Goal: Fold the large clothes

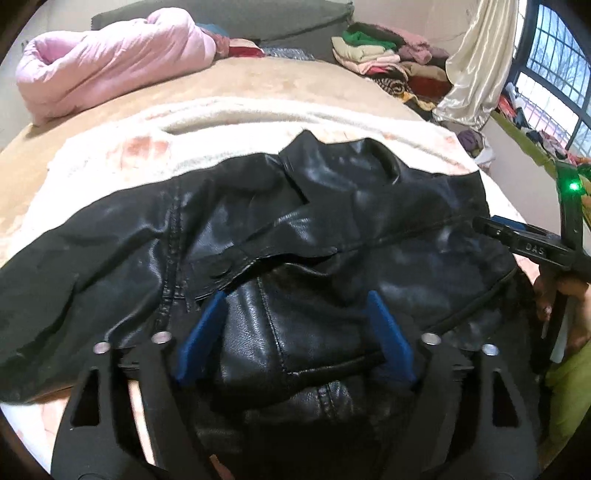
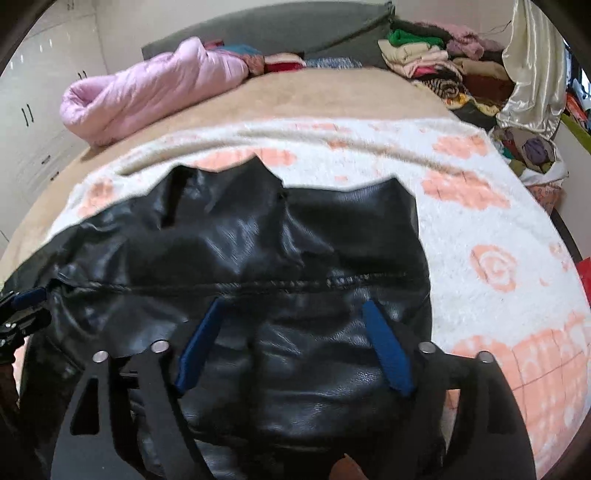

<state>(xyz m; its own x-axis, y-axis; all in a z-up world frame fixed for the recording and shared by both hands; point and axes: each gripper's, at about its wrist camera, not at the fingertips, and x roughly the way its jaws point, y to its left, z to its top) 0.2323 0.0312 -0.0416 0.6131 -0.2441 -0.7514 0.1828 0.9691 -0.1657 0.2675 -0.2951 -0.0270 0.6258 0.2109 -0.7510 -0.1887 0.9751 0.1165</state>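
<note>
On blanket (image 2: 480,206): black leather jacket (image 2: 240,240), prob. folded; both jaws wide.

I see a bed (image 2: 351,92) with a tan cover and a grey headboard (image 2: 295,29) against a pale wall. White cupboards (image 2: 40,110) stand left; a barred window (image 1: 554,74) with a cream curtain (image 1: 476,62) lets daylight in right.

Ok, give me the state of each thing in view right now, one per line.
Black leather jacket: lying on the blanket, partly folded, collar at the far side.
Left hand-held gripper: open, above the jacket, nothing gripped.
Right hand-held gripper: open, above the jacket, nothing gripped.
White blanket with pink roses: spread flat under the jacket.
Pink puffy quilt: rolled up at the bed's far end.
</note>
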